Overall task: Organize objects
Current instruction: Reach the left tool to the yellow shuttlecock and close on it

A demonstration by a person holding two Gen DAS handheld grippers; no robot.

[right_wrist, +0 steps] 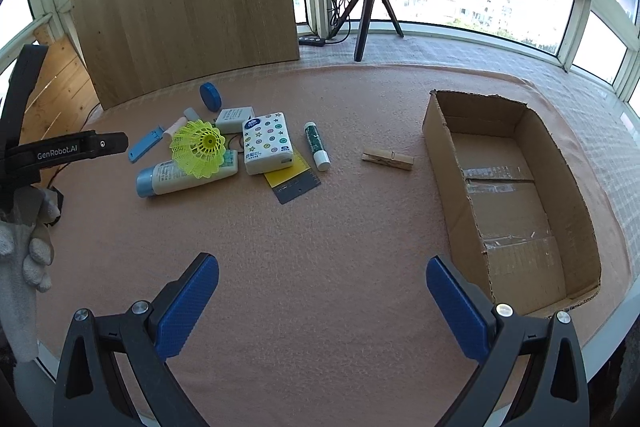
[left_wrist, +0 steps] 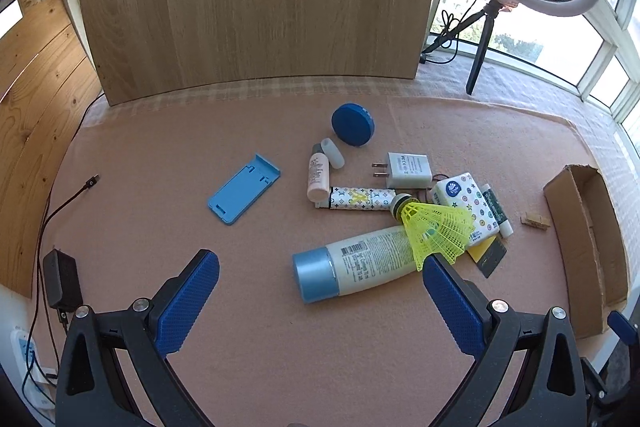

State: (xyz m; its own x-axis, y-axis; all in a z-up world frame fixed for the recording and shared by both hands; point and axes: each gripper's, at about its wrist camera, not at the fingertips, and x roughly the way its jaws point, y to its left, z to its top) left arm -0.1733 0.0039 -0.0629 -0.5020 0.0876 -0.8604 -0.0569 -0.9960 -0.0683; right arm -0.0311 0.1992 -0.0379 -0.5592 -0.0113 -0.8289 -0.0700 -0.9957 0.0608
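With both grippers hanging wide apart and empty, guessing the left gripper (left_wrist: 320, 291) goes first: sitting nearest the bottle (left_wrist: 356, 265), lying crosswise just ahead, box (right_wrist: 508, 187) waiting by the right gripper (right_wrist: 322, 293).

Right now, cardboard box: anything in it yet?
Empty. The cardboard box shows only its bare taped floor in the right wrist view; the items lie outside on the pink mat.

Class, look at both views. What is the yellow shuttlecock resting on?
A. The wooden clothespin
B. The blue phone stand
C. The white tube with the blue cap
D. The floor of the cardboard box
C: the yellow shuttlecock lies on the white tube with the blue cap, far from the empty cardboard box.
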